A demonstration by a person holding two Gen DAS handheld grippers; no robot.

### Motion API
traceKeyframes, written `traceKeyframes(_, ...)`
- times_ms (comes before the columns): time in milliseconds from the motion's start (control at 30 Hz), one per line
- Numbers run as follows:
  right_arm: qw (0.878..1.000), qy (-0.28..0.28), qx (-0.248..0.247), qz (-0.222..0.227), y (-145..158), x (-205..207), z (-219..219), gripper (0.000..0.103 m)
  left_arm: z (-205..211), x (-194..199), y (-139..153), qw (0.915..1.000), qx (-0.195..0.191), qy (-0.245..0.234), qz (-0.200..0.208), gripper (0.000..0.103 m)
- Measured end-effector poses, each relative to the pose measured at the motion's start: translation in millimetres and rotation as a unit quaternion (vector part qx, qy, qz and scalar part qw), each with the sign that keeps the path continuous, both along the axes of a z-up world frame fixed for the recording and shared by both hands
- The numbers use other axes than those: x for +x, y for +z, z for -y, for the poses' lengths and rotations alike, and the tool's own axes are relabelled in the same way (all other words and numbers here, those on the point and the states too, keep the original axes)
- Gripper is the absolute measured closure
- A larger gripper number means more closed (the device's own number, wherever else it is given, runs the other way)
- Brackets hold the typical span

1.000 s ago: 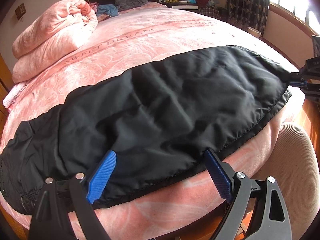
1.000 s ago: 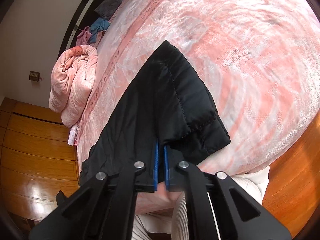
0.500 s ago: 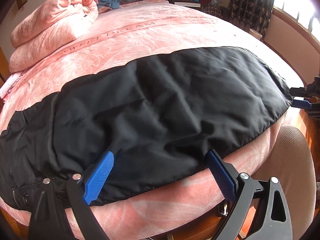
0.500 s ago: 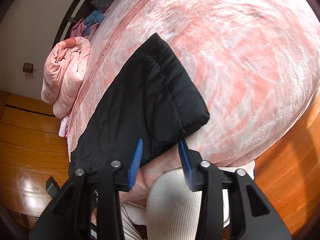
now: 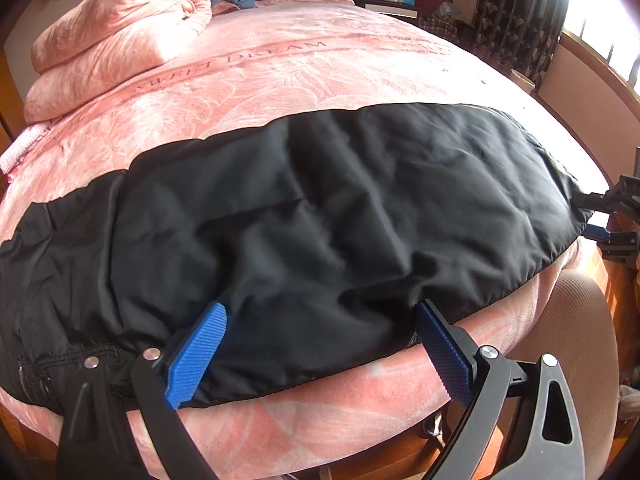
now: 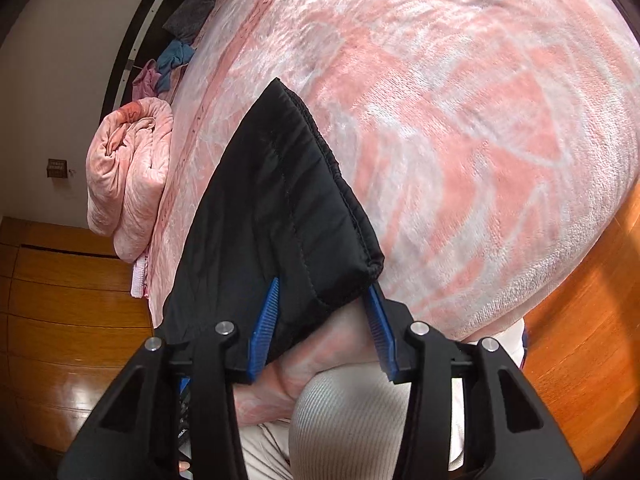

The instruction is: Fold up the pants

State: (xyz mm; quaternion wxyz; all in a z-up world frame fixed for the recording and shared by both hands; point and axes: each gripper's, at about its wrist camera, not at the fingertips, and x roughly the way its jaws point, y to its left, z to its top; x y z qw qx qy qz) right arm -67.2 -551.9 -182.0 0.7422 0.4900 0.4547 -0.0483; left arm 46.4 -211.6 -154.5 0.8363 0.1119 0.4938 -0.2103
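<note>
Black padded pants (image 5: pixel 320 216) lay flat along the near edge of the pink bed (image 5: pixel 304 76), long axis left-right, waist left, cuff right. Soft, light, slick-looking; hems and waistband probably grip best. Left tool (image 5: pixel 320 344) gaped wide, holding nothing. Right tool (image 6: pixel 320 312) was closing around the cuff corner, pads not yet pressing.

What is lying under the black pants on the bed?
The black pants lie flat on the pink bedspread, which shows all around them. Whether anything else lies beneath them cannot be seen, because the cloth covers that part.
</note>
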Motion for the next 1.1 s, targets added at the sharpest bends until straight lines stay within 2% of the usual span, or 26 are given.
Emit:
traceKeyframes(33, 1.000, 0.009, -0.017, -0.002, 4.4, 3.2, -2.6, 0.072, 1.4, 0.3, 0.1, 0.9999, -0.009, 0.008, -0.004, 0.008)
traceKeyframes(133, 0.997, 0.036, -0.072, 0.002, 24.9, 12.7, -11.4, 0.084, 12.8, -0.9, -0.9, 0.9993, -0.027, 0.021, -0.014, 0.008)
traceKeyframes(233, 0.990, 0.063, -0.123, 0.018, 49.7, 21.8, -21.5, 0.089, 30.4, -0.8, -2.9, 0.9990, -0.035, 0.021, -0.017, 0.008)
traceKeyframes(367, 0.988, 0.064, -0.136, 0.048, 76.4, 27.8, -17.7, 0.091, 47.4, 5.8, -1.2, 0.9981, -0.051, 0.031, -0.014, 0.008)
traceKeyframes(500, 0.984, 0.045, -0.160, 0.071, 93.0, 23.9, -3.2, 0.092, 49.2, 11.5, 12.5, 0.9924, -0.109, 0.058, -0.010, 0.008)
traceKeyframes(600, 0.978, 0.013, -0.204, 0.050, 85.6, 23.2, 9.9, 0.093, 56.2, 11.4, 11.8, 0.9932, -0.103, 0.053, -0.004, 0.008)
traceKeyframes(700, 0.981, -0.025, -0.190, -0.009, 44.1, 24.2, 31.3, 0.096, 51.1, 8.2, 5.1, 0.9929, -0.105, 0.045, -0.036, 0.008)
traceKeyframes(767, 0.983, -0.018, -0.177, -0.040, 19.4, 24.5, 32.8, 0.095, 36.9, -0.7, 7.2, 0.9930, -0.101, 0.043, -0.041, 0.008)
traceKeyframes(833, 0.978, 0.002, -0.205, -0.045, 19.0, 24.3, 24.4, 0.087, 16.4, -8.5, 10.7, 0.9936, -0.095, 0.044, -0.043, 0.008)
traceKeyframes(933, 0.964, 0.012, -0.258, -0.069, 38.4, 22.9, 12.3, 0.070, -23.0, -17.8, 12.6, 0.9940, -0.070, 0.067, -0.051, 0.008)
traceKeyframes(1000, 0.953, 0.009, -0.295, -0.072, 58.7, 16.4, 3.5, 0.069, -50.2, -21.6, 12.9, 0.9928, -0.057, 0.088, -0.058, 0.008)
traceKeyframes(1033, 0.951, 0.009, -0.303, -0.064, 69.1, 12.7, -2.4, 0.070, -62.1, -22.6, 12.8, 0.9917, -0.055, 0.098, -0.063, 0.008)
traceKeyframes(1100, 0.963, 0.030, -0.269, -0.023, 83.6, 9.0, -22.0, 0.070, -80.5, -25.9, 12.9, 0.9891, -0.057, 0.115, -0.072, 0.008)
